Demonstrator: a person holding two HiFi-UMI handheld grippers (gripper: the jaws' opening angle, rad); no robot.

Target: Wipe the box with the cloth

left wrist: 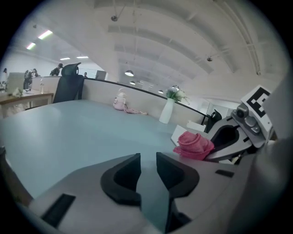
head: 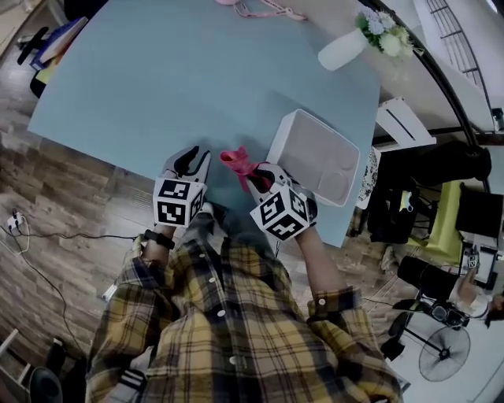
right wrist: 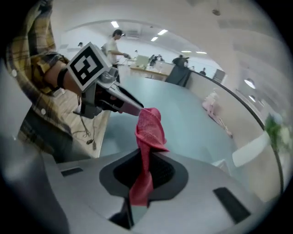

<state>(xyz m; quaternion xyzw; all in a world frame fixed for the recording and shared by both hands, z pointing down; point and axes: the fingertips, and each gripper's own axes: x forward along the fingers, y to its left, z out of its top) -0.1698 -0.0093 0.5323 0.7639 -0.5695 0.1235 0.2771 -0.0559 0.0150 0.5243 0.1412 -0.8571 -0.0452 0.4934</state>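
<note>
The white box [head: 313, 157] lies on the blue table [head: 173, 86] near its front right corner; in the left gripper view its corner [left wrist: 180, 133] shows behind the cloth. My right gripper [head: 253, 178] is shut on a pink cloth [head: 239, 162], just left of the box; the cloth [right wrist: 149, 132] sticks up crumpled out of the closed jaws [right wrist: 145, 172]. My left gripper [head: 190, 163] hovers at the table's front edge, left of the cloth, open with nothing between its jaws [left wrist: 148, 170]. From there the pink cloth [left wrist: 194, 144] and right gripper [left wrist: 233, 137] appear close on the right.
A white vase with flowers [head: 350, 46] stands at the table's far right edge, and a pink object [head: 256, 9] lies at the far edge. Office chairs, a fan [head: 443, 352] and cables stand on the wooden floor around.
</note>
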